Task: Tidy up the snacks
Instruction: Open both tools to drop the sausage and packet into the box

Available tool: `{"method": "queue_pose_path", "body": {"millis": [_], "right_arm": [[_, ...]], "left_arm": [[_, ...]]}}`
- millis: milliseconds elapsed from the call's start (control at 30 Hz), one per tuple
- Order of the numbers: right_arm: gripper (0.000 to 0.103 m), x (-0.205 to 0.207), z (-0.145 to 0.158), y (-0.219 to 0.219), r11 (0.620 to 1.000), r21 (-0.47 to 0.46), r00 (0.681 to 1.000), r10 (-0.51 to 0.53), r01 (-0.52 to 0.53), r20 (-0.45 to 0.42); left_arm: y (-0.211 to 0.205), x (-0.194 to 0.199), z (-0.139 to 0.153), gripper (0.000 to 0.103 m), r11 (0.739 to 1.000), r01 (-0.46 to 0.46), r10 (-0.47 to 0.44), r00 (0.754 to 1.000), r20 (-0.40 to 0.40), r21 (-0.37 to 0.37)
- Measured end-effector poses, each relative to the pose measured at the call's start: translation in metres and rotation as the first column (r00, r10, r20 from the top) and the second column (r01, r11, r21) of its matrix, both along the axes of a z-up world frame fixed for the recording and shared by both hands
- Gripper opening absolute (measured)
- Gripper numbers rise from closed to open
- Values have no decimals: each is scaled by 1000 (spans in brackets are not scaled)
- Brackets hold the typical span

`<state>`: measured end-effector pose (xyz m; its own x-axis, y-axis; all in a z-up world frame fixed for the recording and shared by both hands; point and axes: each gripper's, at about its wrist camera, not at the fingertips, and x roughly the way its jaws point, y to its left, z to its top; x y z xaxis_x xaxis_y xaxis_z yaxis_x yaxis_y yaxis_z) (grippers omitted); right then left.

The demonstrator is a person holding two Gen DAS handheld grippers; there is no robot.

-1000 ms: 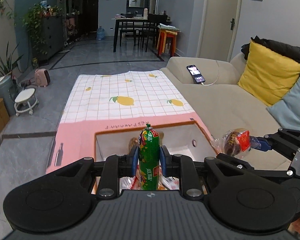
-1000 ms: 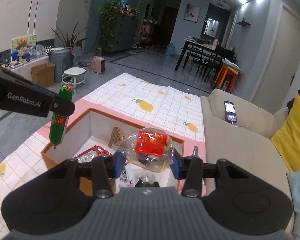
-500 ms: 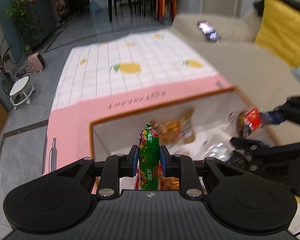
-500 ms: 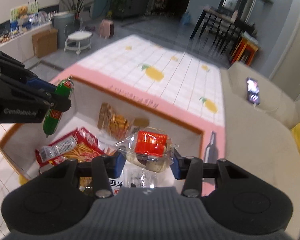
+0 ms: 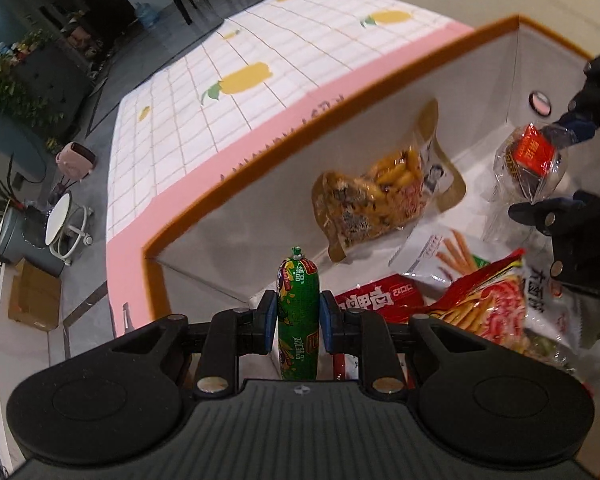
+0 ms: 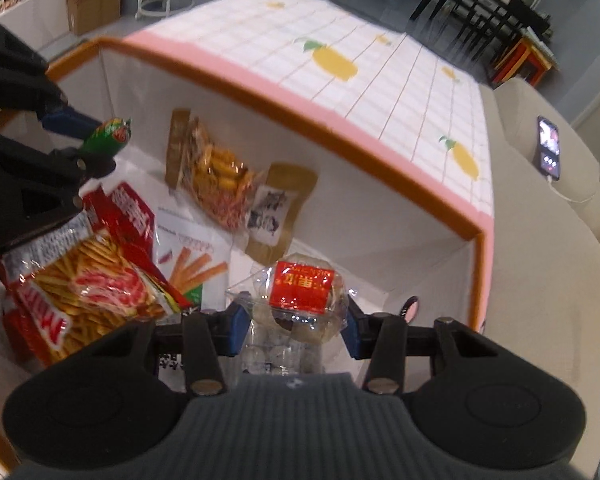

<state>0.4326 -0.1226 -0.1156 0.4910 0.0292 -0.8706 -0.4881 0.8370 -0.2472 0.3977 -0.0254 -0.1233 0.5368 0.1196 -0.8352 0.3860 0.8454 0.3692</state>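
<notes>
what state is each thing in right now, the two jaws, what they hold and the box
left gripper: jaws shut on the green sausage, upright
right gripper: jaws shut on the clear-wrapped pastry
box: open-topped, already holding snacks
gold snack pouch: leaning on the far wall
red fries bag: lying in the box
phone: screen lit

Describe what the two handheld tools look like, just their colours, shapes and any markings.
Both look alike. The left tool and the right tool each have a matte black ribbed body, two round black side lobes, black finger arms with silver screws and blue pads. No lettering is legible now. No cables, hands or sleeves show.
</notes>
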Motion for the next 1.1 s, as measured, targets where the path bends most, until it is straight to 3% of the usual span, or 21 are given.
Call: {"method": "queue_pose_path", "body": {"millis": [267, 433, 500, 600, 667, 767, 833, 900, 1100], "right_arm": [[49, 15, -12, -1, 999, -23, 995, -30, 28, -97], [52, 17, -9, -4, 999, -12, 994, -43, 42, -105], [56, 15, -5, -3, 999, -18, 995, -36, 34, -95], [68, 11, 4, 0, 999, -26, 997, -23, 21, -80], [76, 7, 14, 2, 999, -30, 998, -18, 16, -64], [84, 4, 31, 1, 1000, -21, 997, -18, 16, -78], [84, 0, 44, 0, 1000, -2, 996, -14, 14, -94], [95, -5, 58, -4, 1000, 21, 996, -10, 12, -92], [99, -42, 114, -13, 991, 134, 1000, -16, 14, 14]], "left_arm": [[0, 7, -9, 25, 1000, 4, -3, 1000, -31, 28], [1, 4, -5, 32, 1000, -11, 12, 1000, -18, 15], [-1, 1, 0, 47, 999, -13, 13, 1000, 6, 30], [-3, -3, 10, 55, 999, 1, -3, 999, 42, 44], [-4, -6, 20, 57, 999, 1, -4, 998, 58, 38], [-5, -13, 39, 69, 1000, 5, -8, 996, 88, 30], [-5, -18, 51, 71, 1000, 4, -6, 995, 101, 20], [-5, -26, 65, 74, 1000, -4, 4, 992, 125, 3], [-1, -58, 103, 74, 998, -54, 58, 962, 268, -20]]}}
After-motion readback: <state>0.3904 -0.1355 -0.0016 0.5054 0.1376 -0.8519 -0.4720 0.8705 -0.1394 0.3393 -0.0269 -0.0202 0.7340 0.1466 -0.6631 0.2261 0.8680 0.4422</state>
